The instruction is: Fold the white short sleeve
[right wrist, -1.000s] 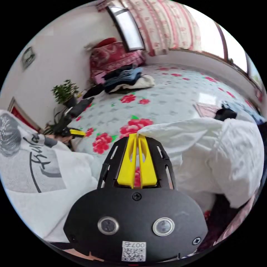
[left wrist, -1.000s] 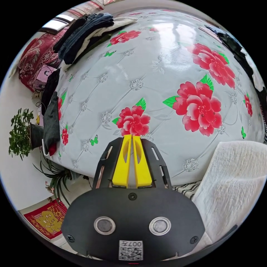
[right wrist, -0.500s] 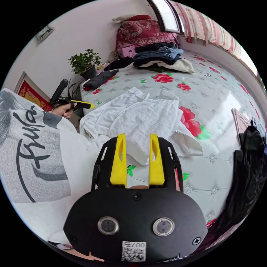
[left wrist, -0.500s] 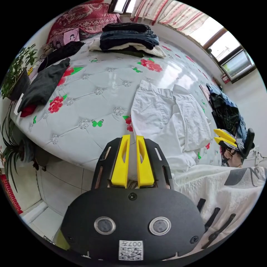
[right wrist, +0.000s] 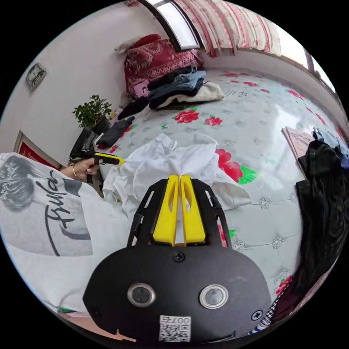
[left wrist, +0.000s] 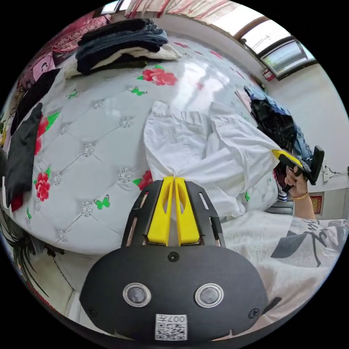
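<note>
A white short-sleeve shirt (left wrist: 203, 145) lies crumpled near the front edge of the flowered bed (left wrist: 91, 138), collar toward the far side. My left gripper (left wrist: 173, 179) is shut on a pinch of its near hem. In the right gripper view the same shirt (right wrist: 171, 160) spreads ahead, and my right gripper (right wrist: 179, 177) is shut on a bunched fold of it. The other gripper (left wrist: 287, 157) appears at the shirt's right side in the left gripper view, and at its left edge (right wrist: 109, 159) in the right gripper view.
A stack of folded dark and light clothes (left wrist: 120, 40) sits at the far side of the bed. Dark garments (left wrist: 21, 152) lie along the left edge, a dark heap (right wrist: 323, 189) at the right. A potted plant (right wrist: 91, 112) stands by the wall. The person's printed white shirt (right wrist: 47, 218) is close.
Both grippers stood open half a second ago, just short of the shirt; now each has closed on its fabric. A second ago the right gripper held the shirt in the air.
</note>
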`<state>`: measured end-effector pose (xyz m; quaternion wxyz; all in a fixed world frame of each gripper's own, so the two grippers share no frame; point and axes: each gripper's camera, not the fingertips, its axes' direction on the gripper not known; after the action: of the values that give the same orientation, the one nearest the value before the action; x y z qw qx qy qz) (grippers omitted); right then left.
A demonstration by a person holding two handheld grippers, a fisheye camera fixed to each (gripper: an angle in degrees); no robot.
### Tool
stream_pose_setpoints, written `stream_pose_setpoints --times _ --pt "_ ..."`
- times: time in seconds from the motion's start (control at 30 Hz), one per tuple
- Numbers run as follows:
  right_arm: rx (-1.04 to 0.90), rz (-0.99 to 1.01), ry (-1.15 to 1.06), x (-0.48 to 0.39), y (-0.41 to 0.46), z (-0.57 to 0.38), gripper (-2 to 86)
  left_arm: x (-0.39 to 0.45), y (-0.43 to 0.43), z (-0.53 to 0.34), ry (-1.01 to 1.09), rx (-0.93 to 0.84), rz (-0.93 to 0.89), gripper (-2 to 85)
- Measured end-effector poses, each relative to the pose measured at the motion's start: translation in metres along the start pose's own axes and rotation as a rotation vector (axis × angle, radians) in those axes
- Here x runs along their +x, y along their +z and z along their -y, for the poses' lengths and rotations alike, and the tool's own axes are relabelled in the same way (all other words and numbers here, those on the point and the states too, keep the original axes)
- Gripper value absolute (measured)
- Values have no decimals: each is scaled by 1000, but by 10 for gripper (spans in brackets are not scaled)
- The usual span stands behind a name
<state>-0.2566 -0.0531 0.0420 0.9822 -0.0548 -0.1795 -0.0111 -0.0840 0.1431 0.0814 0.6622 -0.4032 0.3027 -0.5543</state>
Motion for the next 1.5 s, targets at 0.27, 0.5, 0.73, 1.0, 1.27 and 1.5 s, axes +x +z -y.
stream_pose_setpoints --times 0.27,0.5,0.73,1.0,1.27,1.5 --pt "408 -42 -133 -61 -172 -8 -2 18 -225 -42 135 606 -387 -10" --pt "605 -75 -351 -141 -259 3 -2 77 -348 -77 362 911 -378 -10" --pt "653 57 -411 -175 -274 6 -2 151 -407 -2 515 1031 -125 -9" --pt "186 -121 -180 -153 -75 17 10 174 -178 213 349 431 190 49" --pt "-80 -78 -42 -94 12 14 49 83 -18 103 304 121 255 79" --pt "-174 -69 38 21 75 119 83 38 31 -38 6 -112 143 110"
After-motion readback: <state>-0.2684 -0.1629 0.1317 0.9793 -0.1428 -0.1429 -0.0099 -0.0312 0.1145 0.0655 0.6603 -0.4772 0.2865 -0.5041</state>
